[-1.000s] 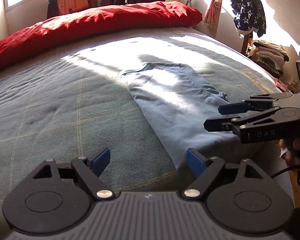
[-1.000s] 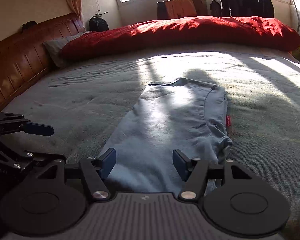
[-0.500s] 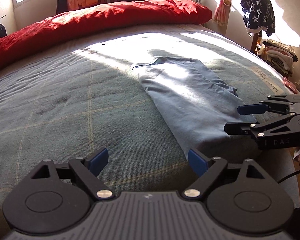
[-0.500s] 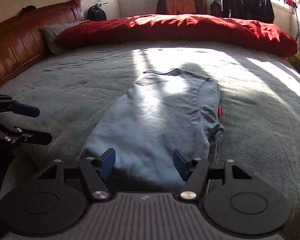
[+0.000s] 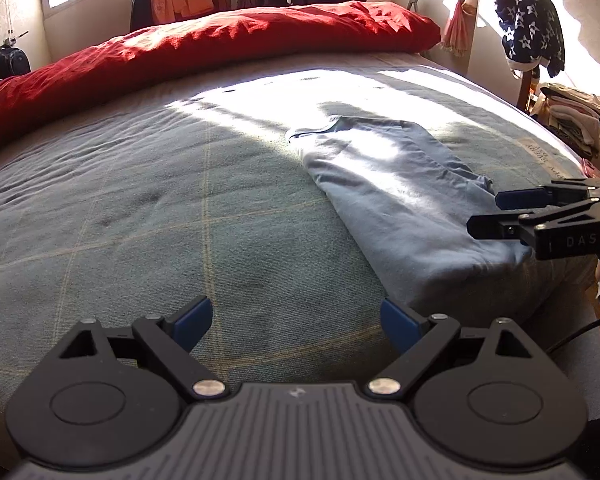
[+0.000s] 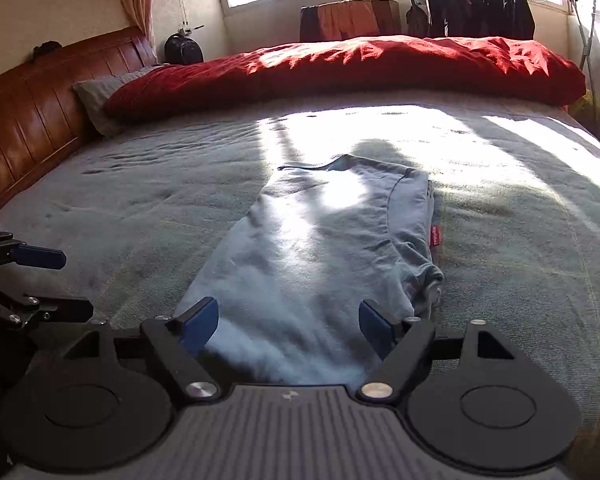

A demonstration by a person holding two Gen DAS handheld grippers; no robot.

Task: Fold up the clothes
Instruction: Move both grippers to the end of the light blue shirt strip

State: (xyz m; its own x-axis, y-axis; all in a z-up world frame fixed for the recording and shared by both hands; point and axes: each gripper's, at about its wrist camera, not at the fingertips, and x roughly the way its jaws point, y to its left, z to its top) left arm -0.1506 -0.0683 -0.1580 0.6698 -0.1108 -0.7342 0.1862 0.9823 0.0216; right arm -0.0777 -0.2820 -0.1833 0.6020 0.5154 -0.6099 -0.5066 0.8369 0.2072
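You are holding the right gripper (image 6: 288,322) wide at the near edge of the folded blue garment (image 6: 324,248), gripping nothing. The left gripper (image 5: 296,320), also wide, is hovering over bare bedspread (image 5: 140,208) left of the garment. "DAS" is showing on the right gripper's side; the garment's red tag (image 6: 435,236) is unreadable.

White letters "DAS" stand on the black body of the right gripper (image 5: 485,213). The left gripper (image 6: 71,281) bears "oot.AI", cut off. The small red tag (image 6: 435,235) on the folded light-blue garment (image 6: 324,256), ahead-right of the claw, is unreadable.
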